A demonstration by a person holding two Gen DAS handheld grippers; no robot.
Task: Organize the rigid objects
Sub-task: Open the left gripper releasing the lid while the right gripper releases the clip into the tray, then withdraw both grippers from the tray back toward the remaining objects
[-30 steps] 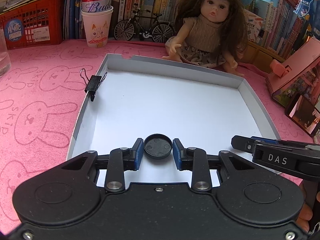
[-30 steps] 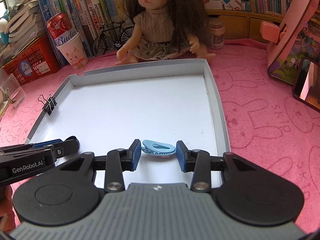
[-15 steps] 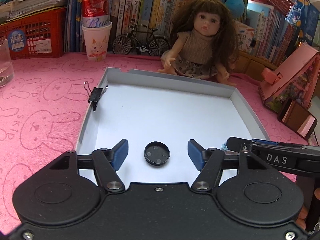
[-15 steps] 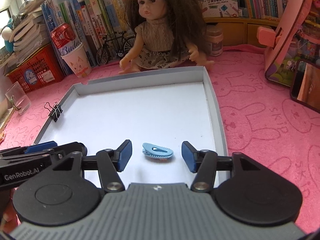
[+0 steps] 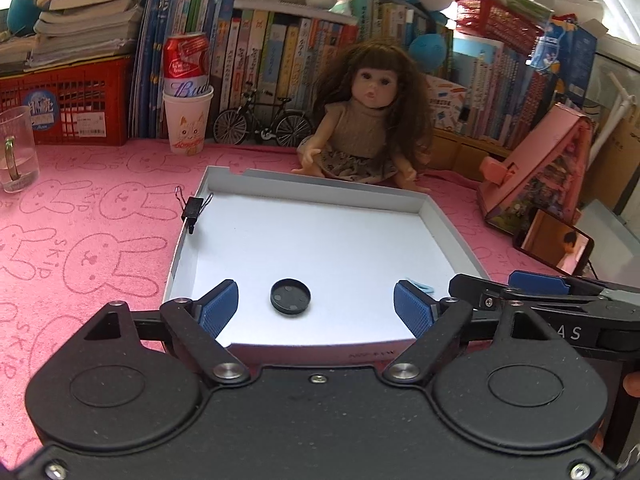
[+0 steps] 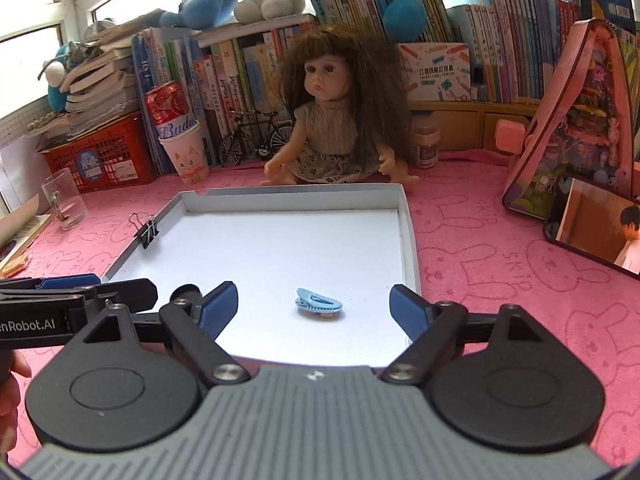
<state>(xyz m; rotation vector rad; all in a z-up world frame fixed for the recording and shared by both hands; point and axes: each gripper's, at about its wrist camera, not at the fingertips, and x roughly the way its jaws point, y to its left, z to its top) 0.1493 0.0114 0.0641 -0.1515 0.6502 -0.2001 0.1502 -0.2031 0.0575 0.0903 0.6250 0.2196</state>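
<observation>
1. A second ago each claw stood narrow about its item; both have since been opening and now sit back from the items.
2. Left claw: wide, touching nothing. The black round cap lies free in the white tray, near its front edge.
3. Right claw: wide, empty. The blue hair clip lies near the tray's front right corner.

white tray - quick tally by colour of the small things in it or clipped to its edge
Black: 2, the round cap lying on the floor of the white tray and the binder clip on its left wall
Light blue: 1, the hair clip on the tray floor
Total: 3
</observation>
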